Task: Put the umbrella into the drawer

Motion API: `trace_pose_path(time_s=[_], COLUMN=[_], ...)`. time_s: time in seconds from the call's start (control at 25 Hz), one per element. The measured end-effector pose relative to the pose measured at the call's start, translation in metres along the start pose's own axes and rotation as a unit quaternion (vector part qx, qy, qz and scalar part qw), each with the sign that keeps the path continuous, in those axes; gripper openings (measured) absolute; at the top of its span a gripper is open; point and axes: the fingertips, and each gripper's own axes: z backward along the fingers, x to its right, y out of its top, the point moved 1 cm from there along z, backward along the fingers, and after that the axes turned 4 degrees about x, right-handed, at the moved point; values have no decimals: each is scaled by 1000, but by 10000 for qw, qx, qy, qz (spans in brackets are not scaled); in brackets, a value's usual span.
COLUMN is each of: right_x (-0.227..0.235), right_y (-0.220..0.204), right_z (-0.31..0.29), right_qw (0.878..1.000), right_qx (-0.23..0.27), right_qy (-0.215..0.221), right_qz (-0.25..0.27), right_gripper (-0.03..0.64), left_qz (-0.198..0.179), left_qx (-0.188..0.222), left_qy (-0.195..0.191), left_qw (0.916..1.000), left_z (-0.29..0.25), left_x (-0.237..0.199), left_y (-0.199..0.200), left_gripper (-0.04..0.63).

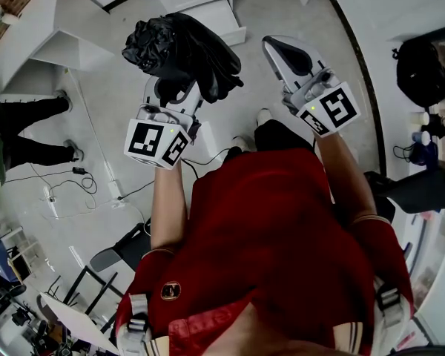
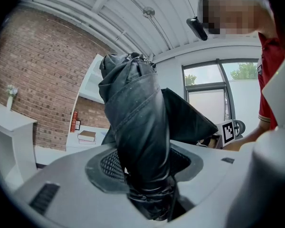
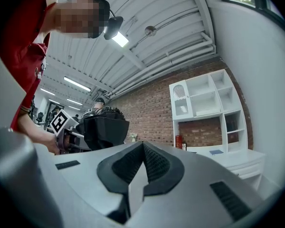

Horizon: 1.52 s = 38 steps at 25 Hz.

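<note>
A black folded umbrella [image 1: 182,50] stands up out of my left gripper [image 1: 172,95], whose jaws are shut on its lower end. In the left gripper view the umbrella [image 2: 137,127] fills the middle, its bunched fabric clamped between the two grey jaws of the left gripper [image 2: 147,175]. My right gripper [image 1: 291,56] hangs level beside it, to the right, jaws together and nothing in them. The right gripper view shows that gripper [image 3: 142,146] shut, with the umbrella [image 3: 103,129] off to the left. A white drawer unit [image 1: 208,10] stands on the floor ahead.
White shelving [image 1: 55,32] stands at the far left, seen against a brick wall [image 3: 152,108] as a shelf unit [image 3: 209,108]. Another person's legs [image 1: 30,128] and floor cables [image 1: 81,188] lie left. A black bag [image 1: 423,69] sits at the right.
</note>
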Motion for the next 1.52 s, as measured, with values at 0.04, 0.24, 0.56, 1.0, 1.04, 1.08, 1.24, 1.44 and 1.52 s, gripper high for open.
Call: trace_pose_path(time_s=[0.04, 0.24, 0.56, 1.0, 1.04, 1.08, 1.24, 1.44, 1.52], right_x=[7, 50, 67, 192, 201, 210, 247, 287, 302], right_y=[-3, -19, -26, -61, -64, -67, -81, -97, -105], right_z=[-4, -19, -25, -84, -88, -92, -104, -123, -132], right_qw=[10000, 9999, 9999, 9997, 9997, 9996, 9993, 9986, 9983], right_qx=[-13, -20, 94, -30, -41, -53, -122, -182, -202], right_qy=[-10, -46, -48, 17, 29, 41, 106, 184, 210], right_qz=[-13, -87, -105, -243, -250, -262, -345, -466, -502], right_gripper=[-5, -5, -5, -5, -5, -5, -5, -5, -5], left_qz=[20, 52, -72, 18, 12, 4, -9, 45, 66], left_qx=[-24, -159, -297, -656, -682, -713, -841, -981, -1043], left_qy=[10, 66, 108, 246, 259, 275, 360, 491, 531], left_qw=[10000, 9998, 9995, 9975, 9973, 9971, 9958, 9940, 9931], left_z=[-6, -45, -57, -175, -184, -193, -229, -264, -278], left_x=[-5, -26, -36, -99, -105, -110, -126, -148, -159], left_y=[-2, -13, -18, -41, -43, -46, -58, -70, -77], left_gripper=[232, 232, 232, 232, 232, 232, 232, 232, 232])
